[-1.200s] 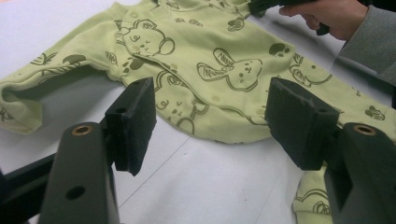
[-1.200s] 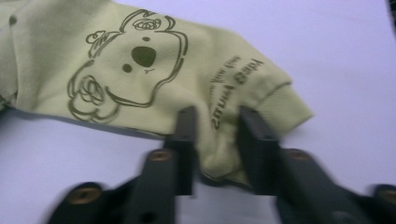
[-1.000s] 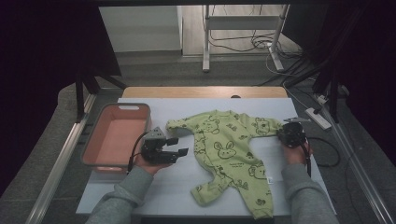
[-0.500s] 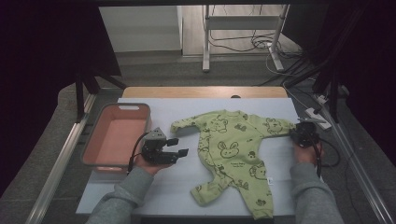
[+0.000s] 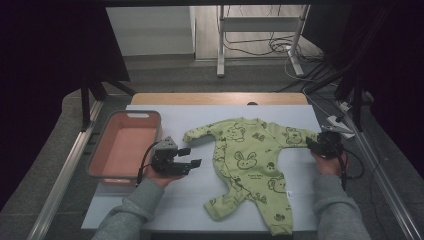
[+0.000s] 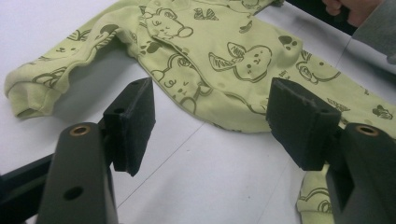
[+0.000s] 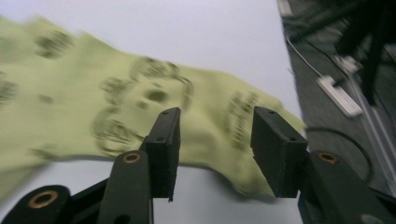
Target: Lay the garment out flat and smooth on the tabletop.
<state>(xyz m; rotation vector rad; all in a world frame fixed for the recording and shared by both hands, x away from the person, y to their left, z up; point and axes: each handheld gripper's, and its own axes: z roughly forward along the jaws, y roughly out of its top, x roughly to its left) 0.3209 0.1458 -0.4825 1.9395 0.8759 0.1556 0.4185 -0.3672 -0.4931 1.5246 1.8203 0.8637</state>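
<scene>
Romper [image 5: 250, 165] is lying flat, face up, right of table [image 5: 150, 210] centre; legs are reaching toward your near edge, sleeves are pointing at the left and right edges.

Your left gripper [image 5: 192, 156] is idling near the tray [image 5: 125, 116], jaws spread, nothing between them. In the left gripper view the left cuff [image 6: 28, 91] and the body hem are sitting just beyond the pads, untouched.

Your right gripper [image 5: 312, 145] is sitting at the right sleeve [image 7: 224, 121] by the right edge. Its jaws have just been opening; in the right gripper view the pads are standing apart, with sleeve cloth showing behind the gap, not pinched.

You're looking to be spreading the garment flat. Judgement: lift the right gripper clear before moving off, so a pad isn't dragging the sleeve back into a wrinkle. Then check the left sleeve for the same stretch.

Hard to read: the right gripper view is motion-blurred, so I can't tell whether a pad is brushing the cloth. The right hand is covering the cuff end from above.
</scene>
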